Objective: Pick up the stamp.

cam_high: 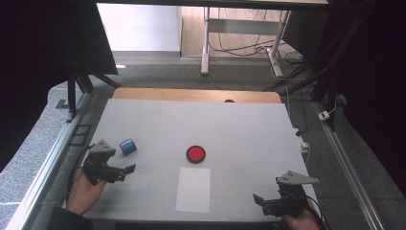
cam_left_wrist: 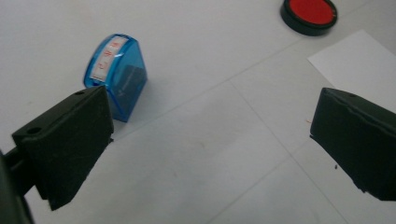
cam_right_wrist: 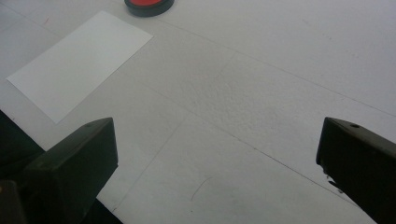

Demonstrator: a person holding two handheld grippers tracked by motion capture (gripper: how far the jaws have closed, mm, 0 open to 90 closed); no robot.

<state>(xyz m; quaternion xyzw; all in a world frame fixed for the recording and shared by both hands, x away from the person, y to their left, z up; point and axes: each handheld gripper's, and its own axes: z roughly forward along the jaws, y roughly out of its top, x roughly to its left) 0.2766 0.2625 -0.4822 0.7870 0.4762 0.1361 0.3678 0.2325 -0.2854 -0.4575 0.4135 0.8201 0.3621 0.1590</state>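
Because the left gripper (cam_high: 123, 171) sits just on the near side of the blue stamp (cam_high: 128, 146), that is the hand placed to take it — the right gripper (cam_high: 261, 201) waits well apart, past the red ink pad (cam_high: 196, 154) and the white paper sheet (cam_high: 193, 189), at the near right corner of the table (cam_high: 249, 129).

Measured from the stamp, the ink pad lies to its right at about the same depth, and the sheet lies right of it and nearer the person, just in front of the pad. The left gripper's jaws stand wide apart with nothing between them; in the left gripper view the stamp (cam_left_wrist: 115, 74) shows just beyond the tip of the left-hand jaw and off to that side, not in the gap. The stamp stands on the table leaning a little, its labelled top face turned up and away from the jaws.

So the coming move, as I judge it, turns on one offset — the gripper must swing toward the stamp and ease forward until the blue body sits between the jaws before they close across its flat sides.

The right gripper's jaws are likewise spread wide and empty, pointing over bare table toward the sheet (cam_right_wrist: 79, 60) and the pad's edge (cam_right_wrist: 148, 5).
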